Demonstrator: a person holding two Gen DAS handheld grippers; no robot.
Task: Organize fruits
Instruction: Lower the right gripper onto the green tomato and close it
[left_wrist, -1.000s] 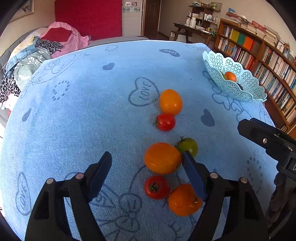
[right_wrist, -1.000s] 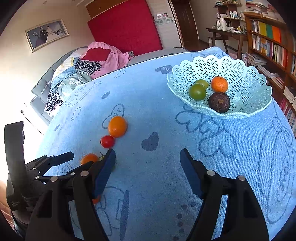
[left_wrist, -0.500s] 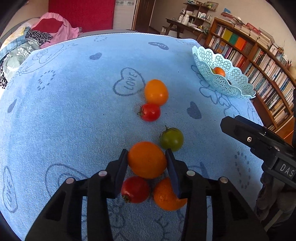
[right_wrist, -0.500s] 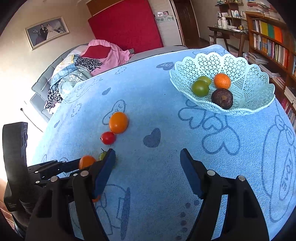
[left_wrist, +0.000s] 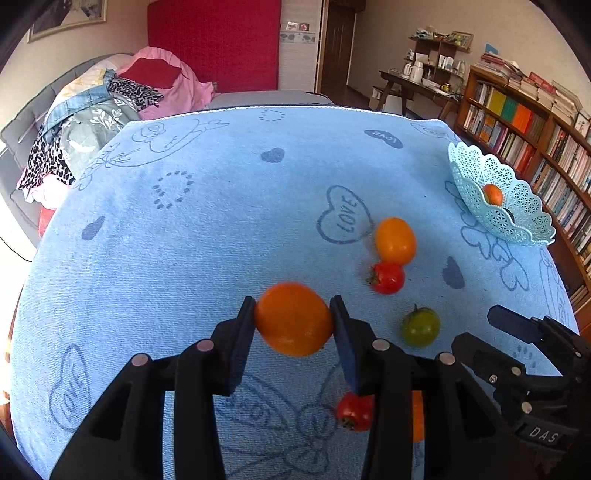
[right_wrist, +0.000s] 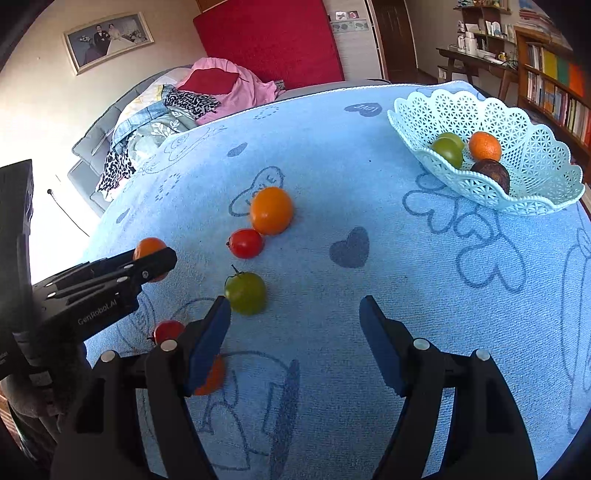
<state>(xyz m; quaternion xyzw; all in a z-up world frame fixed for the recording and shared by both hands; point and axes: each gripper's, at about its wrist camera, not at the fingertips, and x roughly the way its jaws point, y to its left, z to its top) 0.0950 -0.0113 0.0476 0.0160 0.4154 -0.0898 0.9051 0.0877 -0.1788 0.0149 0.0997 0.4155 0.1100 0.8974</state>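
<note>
While clamped in the left tongs, the large orange fruit sits at lower centre of the left wrist view, both pads pressed on its widest sides, apparently raised off the blue towel covering the counter. Those tongs have just been closing, with this fruit between them. Judged handling: smooth, taut skin, likely slippery; moderately heavy for its size; firm but bruisable, so a light squeeze across the equator suits it. Shape: slightly flattened round, long axis running left to right across the frame, roughly in line with the pads; no stem end can be made out. The right tongs stand apart and empty, low in the right wrist view, with a green tomato just beyond the left pad. Other stock on the towel: an orange fruit touching a red tomato, a second red tomato, and a partly hidden orange piece. Destination, by judgement: the lattice basket at upper right, already holding some fruit.
</note>
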